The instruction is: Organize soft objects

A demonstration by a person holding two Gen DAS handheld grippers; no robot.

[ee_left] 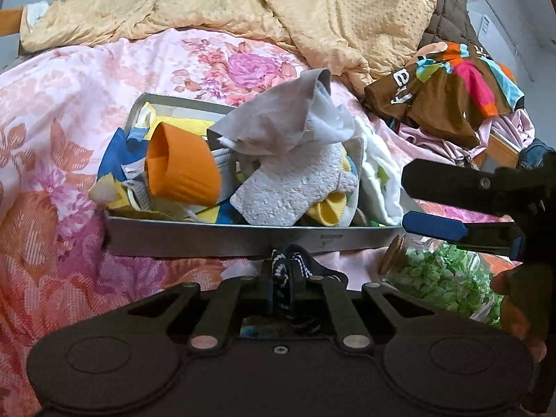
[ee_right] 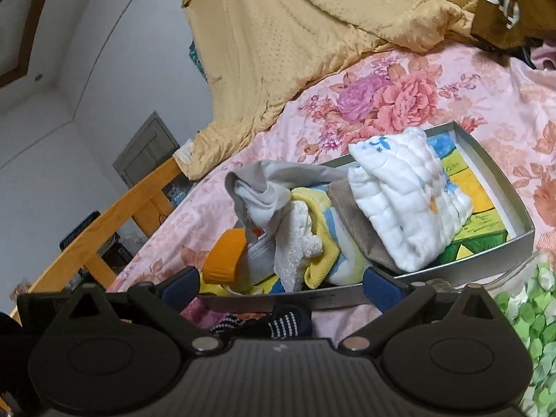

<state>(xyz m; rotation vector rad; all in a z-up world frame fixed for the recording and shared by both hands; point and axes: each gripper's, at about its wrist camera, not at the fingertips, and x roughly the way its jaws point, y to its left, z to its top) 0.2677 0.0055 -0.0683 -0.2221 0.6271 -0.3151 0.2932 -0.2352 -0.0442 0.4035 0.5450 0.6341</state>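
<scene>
While my left gripper (ee_left: pixel 283 271) pinches the navy sock (ee_left: pixel 279 264) at the tray (ee_left: pixel 208 239) rim, lower centre; right gripper (ee_right: pixel 281 281) spread; "ey" on the brown shirt (ee_left: pixel 441 104), upper right.

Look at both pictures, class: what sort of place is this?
Most likely a bedroom: a floral bedsheet under a rumpled yellow quilt, a wooden bed frame, and a closed door in a white wall.

Jar (ee_left: pixel 441 274) partly behind right gripper (ee_left: pixel 434 205)
</scene>
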